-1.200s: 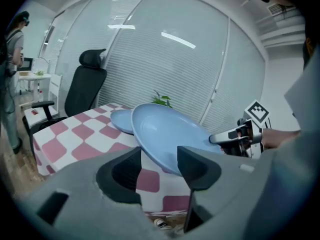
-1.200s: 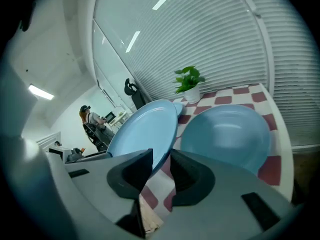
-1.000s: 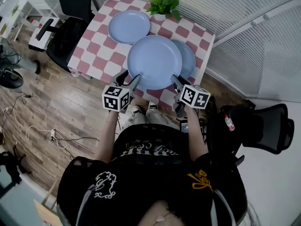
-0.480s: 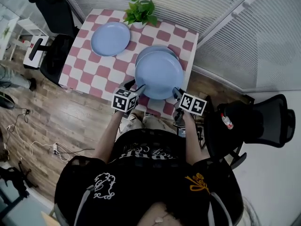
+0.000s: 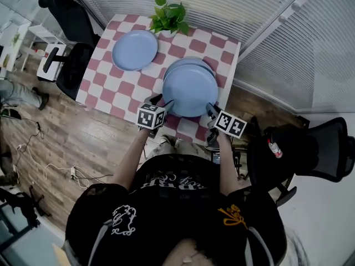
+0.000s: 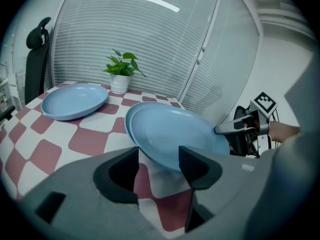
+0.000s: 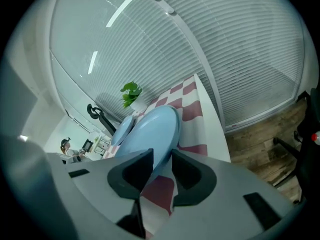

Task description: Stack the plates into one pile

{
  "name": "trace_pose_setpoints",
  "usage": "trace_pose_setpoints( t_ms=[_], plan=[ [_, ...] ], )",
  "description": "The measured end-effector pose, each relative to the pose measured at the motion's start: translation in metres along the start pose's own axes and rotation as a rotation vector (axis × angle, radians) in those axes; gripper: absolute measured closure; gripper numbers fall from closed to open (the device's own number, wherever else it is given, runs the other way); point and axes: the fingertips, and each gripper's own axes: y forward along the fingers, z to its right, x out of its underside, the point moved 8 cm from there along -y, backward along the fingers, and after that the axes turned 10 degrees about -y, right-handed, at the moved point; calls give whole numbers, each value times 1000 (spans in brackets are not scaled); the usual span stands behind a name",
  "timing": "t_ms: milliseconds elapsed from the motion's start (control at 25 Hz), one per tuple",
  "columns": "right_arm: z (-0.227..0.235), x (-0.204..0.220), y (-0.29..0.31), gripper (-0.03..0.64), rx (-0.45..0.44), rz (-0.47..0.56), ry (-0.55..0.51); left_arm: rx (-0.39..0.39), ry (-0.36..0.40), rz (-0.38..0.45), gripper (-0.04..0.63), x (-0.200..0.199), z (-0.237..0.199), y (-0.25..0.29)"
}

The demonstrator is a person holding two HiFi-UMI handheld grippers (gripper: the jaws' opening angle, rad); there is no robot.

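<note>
- Top plate (image 5: 190, 90) lying over a second plate (image 5: 191, 61), on the surface (image 5: 111, 87) in front of the plant (image 5: 169, 16).
- Third plate (image 5: 135, 50) left of the plant.
- Left hand-held gripper (image 5: 165, 103) released, jaws just opening around the rim.
- Right hand-held gripper (image 5: 211, 111) clenched on the top plate's rim.

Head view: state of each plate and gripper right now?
Upper pale blue round plate: over lower plate, right rim clamped.
Lower pale blue plate: flat, mostly covered.
Far pale blue plate: flat, unstacked.
Left gripper: jaws just opening, rim between, unclamped.
Right gripper: shut on upper plate.

A black printed T-shirt (image 5: 177, 215) is worn; left tool (image 5: 162, 101) and right tool (image 5: 211, 111) are grey.
</note>
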Motion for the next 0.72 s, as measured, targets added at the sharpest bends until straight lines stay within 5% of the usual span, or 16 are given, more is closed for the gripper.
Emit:
trace_pose_setpoints(
  t_ms=[160, 400, 720],
  plan=[
    [3, -2, 2, 515, -19, 28, 28, 4, 14, 8, 342, -10, 1, -1],
    [-11, -20, 1, 448, 16, 44, -243, 27, 41, 66, 342, -15, 15, -15],
    [-44, -47, -8, 449, -94, 139, -351, 57, 6, 199, 344, -15, 37, -50]
  ],
)
